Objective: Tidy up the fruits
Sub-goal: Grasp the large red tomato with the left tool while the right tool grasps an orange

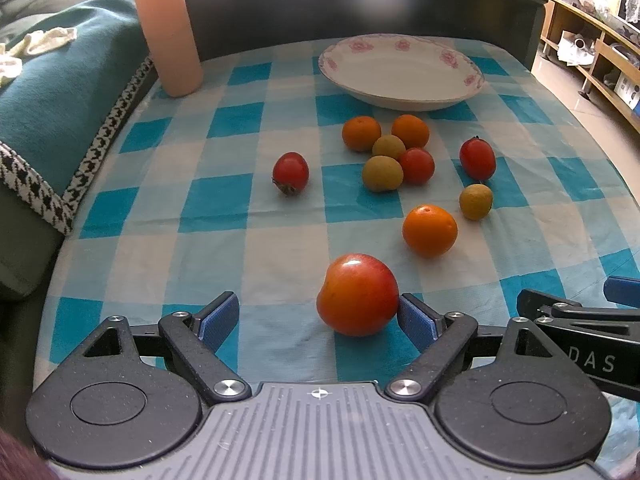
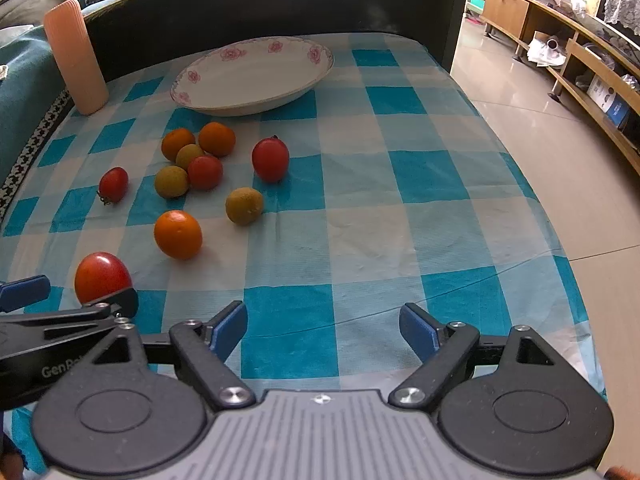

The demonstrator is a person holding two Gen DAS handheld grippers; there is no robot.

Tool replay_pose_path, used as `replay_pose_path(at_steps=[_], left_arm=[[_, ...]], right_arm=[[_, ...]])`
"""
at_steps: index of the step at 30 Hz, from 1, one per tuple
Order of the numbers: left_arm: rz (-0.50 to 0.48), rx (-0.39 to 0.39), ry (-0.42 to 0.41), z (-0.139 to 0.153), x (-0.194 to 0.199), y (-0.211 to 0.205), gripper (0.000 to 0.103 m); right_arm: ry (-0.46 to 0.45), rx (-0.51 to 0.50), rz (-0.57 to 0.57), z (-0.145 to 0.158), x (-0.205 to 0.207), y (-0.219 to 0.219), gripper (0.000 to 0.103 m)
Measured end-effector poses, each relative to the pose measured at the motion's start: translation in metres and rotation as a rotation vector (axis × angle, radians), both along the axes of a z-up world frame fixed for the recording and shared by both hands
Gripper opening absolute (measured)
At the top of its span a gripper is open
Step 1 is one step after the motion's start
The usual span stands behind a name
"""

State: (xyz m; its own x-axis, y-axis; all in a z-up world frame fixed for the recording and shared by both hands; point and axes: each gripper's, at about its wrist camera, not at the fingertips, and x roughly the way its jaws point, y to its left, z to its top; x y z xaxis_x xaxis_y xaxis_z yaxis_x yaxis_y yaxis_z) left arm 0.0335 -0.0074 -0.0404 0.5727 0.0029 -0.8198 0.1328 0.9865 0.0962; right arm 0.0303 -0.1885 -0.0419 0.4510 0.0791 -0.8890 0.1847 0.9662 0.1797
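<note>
Several fruits lie on a blue-checked tablecloth [image 1: 240,208]. A large red tomato [image 1: 358,294] sits between the fingers of my open left gripper [image 1: 318,316], against its right pad [image 1: 416,320]; it also shows in the right wrist view [image 2: 102,276]. An orange [image 1: 429,230] lies just beyond. Farther off lie two oranges [image 1: 361,133], small tomatoes [image 1: 291,172] and brown-green round fruits [image 1: 382,173]. An empty white flowered plate [image 1: 400,70] stands at the back. My right gripper [image 2: 324,330] is open and empty over bare cloth.
A tall pink ribbed cylinder [image 1: 166,28] stands at the back left. A dark raised board [image 1: 360,4] borders the table's far side. A teal blanket [image 1: 60,92] lies to the left. The table's right edge [image 2: 532,200] drops to a tiled floor.
</note>
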Motion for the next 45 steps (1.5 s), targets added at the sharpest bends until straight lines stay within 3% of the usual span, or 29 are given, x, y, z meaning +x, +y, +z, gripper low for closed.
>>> replay_pose_path(at_steps=[10,23,28,34,38,42,45], left_arm=[[-0.068,-0.005,-0.006,-0.008,0.000,0.000,0.087],[-0.075,-0.022,-0.036,-0.011,0.007,0.001,0.083],[-0.127,-0.052,-0.026,-0.007,0.003,-0.001,0.058],[-0.158,-0.028,-0.038,-0.006,-0.001,-0.003,0.052],[-0.165,-0.025,-0.039,-0.007,-0.001,-0.004,0.052],[-0.177,0.002,-0.058,-0.009,-0.002,-0.005,0.059],[-0.177,0.014,-0.068,-0.009,-0.002,-0.005,0.063]], right_arm=[[-0.027,0.018,0.043,0.007,0.001,-0.003,0.096],[-0.052,0.104,0.108,0.013,0.023,-0.009,0.096],[-0.073,0.148,0.155,0.013,0.034,-0.001,0.094],[-0.101,0.173,0.219,0.012,0.048,0.015,0.084],[-0.097,0.191,0.260,0.005,0.060,0.024,0.072],[-0.067,0.237,0.297,-0.003,0.066,0.031,0.070],[-0.080,0.193,0.336,-0.002,0.065,0.040,0.068]])
